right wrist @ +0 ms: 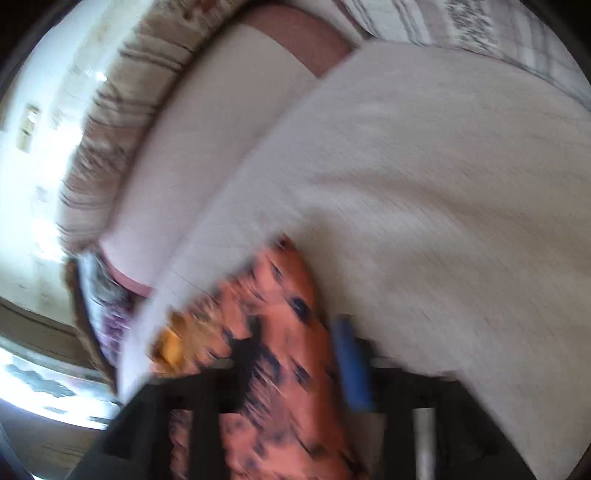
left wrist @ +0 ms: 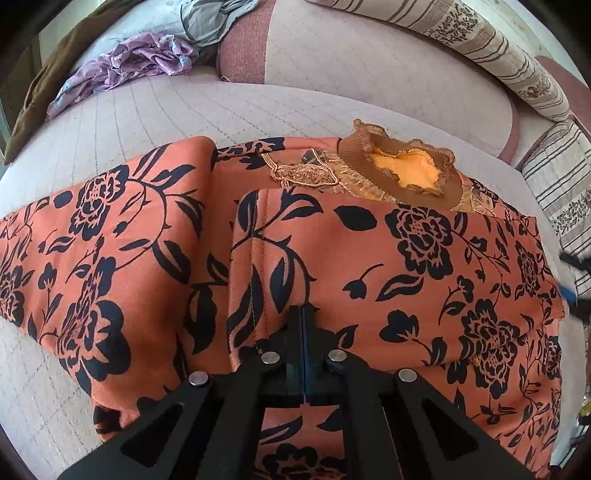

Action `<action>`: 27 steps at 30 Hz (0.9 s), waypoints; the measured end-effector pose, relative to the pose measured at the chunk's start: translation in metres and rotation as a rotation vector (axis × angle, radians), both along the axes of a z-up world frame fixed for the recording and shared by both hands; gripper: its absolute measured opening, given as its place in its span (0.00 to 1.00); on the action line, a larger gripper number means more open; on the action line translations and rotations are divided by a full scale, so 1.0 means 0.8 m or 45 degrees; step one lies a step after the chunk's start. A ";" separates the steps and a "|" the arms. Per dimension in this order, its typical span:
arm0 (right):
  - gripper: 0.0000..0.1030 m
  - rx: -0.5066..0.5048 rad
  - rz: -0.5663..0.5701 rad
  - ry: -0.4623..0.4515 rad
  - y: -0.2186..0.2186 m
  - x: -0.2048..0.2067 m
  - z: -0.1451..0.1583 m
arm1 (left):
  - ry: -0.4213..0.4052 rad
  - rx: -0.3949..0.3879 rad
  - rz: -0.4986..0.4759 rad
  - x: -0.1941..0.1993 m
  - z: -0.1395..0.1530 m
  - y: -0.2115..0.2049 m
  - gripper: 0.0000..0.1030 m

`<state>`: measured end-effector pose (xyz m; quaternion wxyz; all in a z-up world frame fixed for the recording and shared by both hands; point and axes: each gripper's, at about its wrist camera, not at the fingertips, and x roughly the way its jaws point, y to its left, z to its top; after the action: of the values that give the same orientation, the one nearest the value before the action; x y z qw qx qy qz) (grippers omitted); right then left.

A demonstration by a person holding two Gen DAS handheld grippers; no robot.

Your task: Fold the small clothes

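An orange garment [left wrist: 369,266] with black flowers and a brown ruffled neck [left wrist: 406,173] lies spread on the quilted sofa seat [left wrist: 129,114]. Its left sleeve is folded in over the body. My left gripper [left wrist: 303,314] is shut, pinching the edge of that folded sleeve cuff [left wrist: 258,258]. In the blurred right wrist view my right gripper [right wrist: 295,360] stands open over the garment's edge [right wrist: 280,314]. The cloth lies between its blue-padded finger [right wrist: 351,365] and the black one, and neither pad presses on it. The right gripper also shows as a blur at the far right [left wrist: 576,284].
A crumpled purple cloth [left wrist: 129,62] and a grey garment [left wrist: 210,18] lie at the back left of the seat. A brown cloth [left wrist: 33,96] hangs at the far left. Striped cushions [left wrist: 498,55] line the back and right side.
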<state>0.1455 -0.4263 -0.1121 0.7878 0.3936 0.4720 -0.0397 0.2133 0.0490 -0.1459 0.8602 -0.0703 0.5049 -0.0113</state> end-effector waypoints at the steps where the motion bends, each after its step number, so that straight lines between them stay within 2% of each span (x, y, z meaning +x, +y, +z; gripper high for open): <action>1: 0.68 0.015 0.045 0.002 0.008 -0.013 -0.002 | -0.003 -0.001 0.003 0.000 0.000 0.000 0.02; 2: 0.68 0.004 0.102 0.016 0.019 -0.023 -0.005 | -0.005 -0.002 0.007 0.000 -0.001 -0.001 0.02; 3: 0.54 -0.034 0.150 0.040 0.029 -0.028 -0.009 | -0.007 -0.003 0.007 0.001 -0.001 -0.001 0.02; 4: 0.27 -0.113 0.208 0.099 0.039 -0.032 -0.018 | -0.005 -0.002 0.004 0.001 0.001 -0.001 0.02; 5: 0.17 -0.142 0.208 0.132 0.039 -0.038 -0.024 | -0.001 -0.004 -0.003 0.001 0.003 -0.001 0.02; 7: 0.16 -0.068 0.086 0.120 0.025 -0.047 -0.020 | 0.024 -0.023 -0.005 -0.002 0.015 0.005 0.02; 8: 0.21 -0.124 0.008 0.123 0.022 -0.053 -0.010 | 0.017 -0.038 -0.001 -0.007 0.021 0.010 0.02; 9: 0.33 -0.190 -0.036 0.121 0.024 -0.058 0.001 | -0.020 -0.065 0.009 -0.017 0.034 0.019 0.05; 10: 0.46 -0.230 -0.046 0.131 0.028 -0.062 0.009 | -0.063 -0.101 0.022 -0.029 0.044 0.031 0.16; 11: 0.74 -0.246 -0.028 0.149 0.035 -0.066 0.016 | -0.096 -0.142 0.042 -0.040 0.052 0.044 0.35; 12: 0.75 -0.244 -0.011 0.112 0.044 -0.073 0.028 | -0.127 -0.188 0.073 -0.051 0.059 0.060 0.47; 13: 0.75 -0.251 -0.004 0.025 0.051 -0.081 0.045 | -0.159 -0.249 0.133 -0.067 0.066 0.087 0.64; 14: 0.75 -0.263 0.020 -0.055 0.065 -0.093 0.059 | -0.191 -0.312 0.202 -0.081 0.071 0.115 0.67; 18: 0.75 -0.268 0.198 -0.242 0.152 -0.128 0.075 | -0.276 -0.586 0.575 -0.124 0.066 0.248 0.67; 19: 0.75 -0.283 0.243 -0.247 0.175 -0.134 0.070 | -0.283 -0.657 0.705 -0.132 0.055 0.295 0.66; 21: 0.75 -0.321 0.354 -0.217 0.209 -0.147 0.046 | -0.276 -0.732 0.835 -0.135 0.039 0.346 0.65; 22: 0.75 -0.326 0.386 -0.192 0.222 -0.149 0.035 | -0.262 -0.804 0.936 -0.136 0.023 0.382 0.65; 24: 0.76 -0.311 0.412 -0.121 0.228 -0.159 0.008 | -0.232 -0.935 1.030 -0.134 0.000 0.422 0.63; 26: 0.76 -0.348 0.392 -0.201 0.229 -0.173 0.002 | -0.233 -1.011 1.061 -0.130 -0.014 0.443 0.50; 27: 0.76 -0.345 0.390 -0.197 0.229 -0.174 0.001 | -0.228 -1.041 1.073 -0.128 -0.020 0.449 0.46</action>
<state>0.0061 -0.2434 -0.1110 0.8643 0.2096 0.4547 0.0477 0.1107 0.4079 -0.1616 0.7330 -0.5892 0.3135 0.1318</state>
